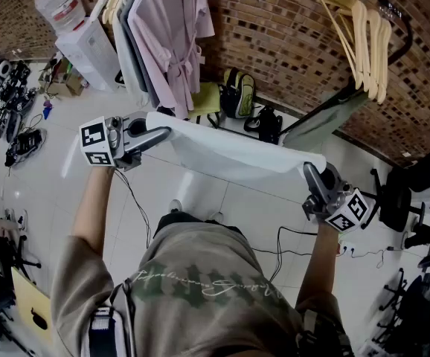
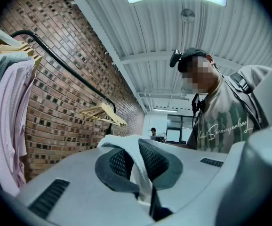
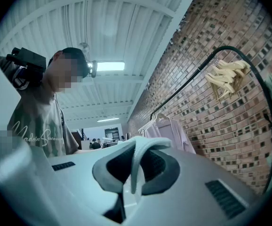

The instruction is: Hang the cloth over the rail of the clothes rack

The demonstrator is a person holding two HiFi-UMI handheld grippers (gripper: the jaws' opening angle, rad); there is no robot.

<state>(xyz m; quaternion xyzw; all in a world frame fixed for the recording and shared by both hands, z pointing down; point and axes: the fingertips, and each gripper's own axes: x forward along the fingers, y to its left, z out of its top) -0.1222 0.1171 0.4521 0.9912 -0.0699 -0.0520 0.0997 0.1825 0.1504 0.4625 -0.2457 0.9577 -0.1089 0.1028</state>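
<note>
Left hand-held gripper (image 1: 159,134) closed on one corner of white cloth (image 1: 230,153). Right hand-held gripper (image 1: 309,173) closed on opposite corner. Both gripper views show cloth fold pinched between pads. Cloth stretched between grippers, held in air before person, above tiled floor (image 1: 59,199), apart from clothes rack rail (image 2: 56,54). Wooden hangers (image 1: 365,39) and pink garments (image 1: 172,32) hang on rail.

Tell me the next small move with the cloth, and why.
Probably raise both together and carry the cloth forward to the bare stretch of rail between the pink clothes and the hangers. The left hand-held gripper and right hand-held gripper are each shut on a cloth edge, the cloth is spread between them, not yet over the rail.
</note>
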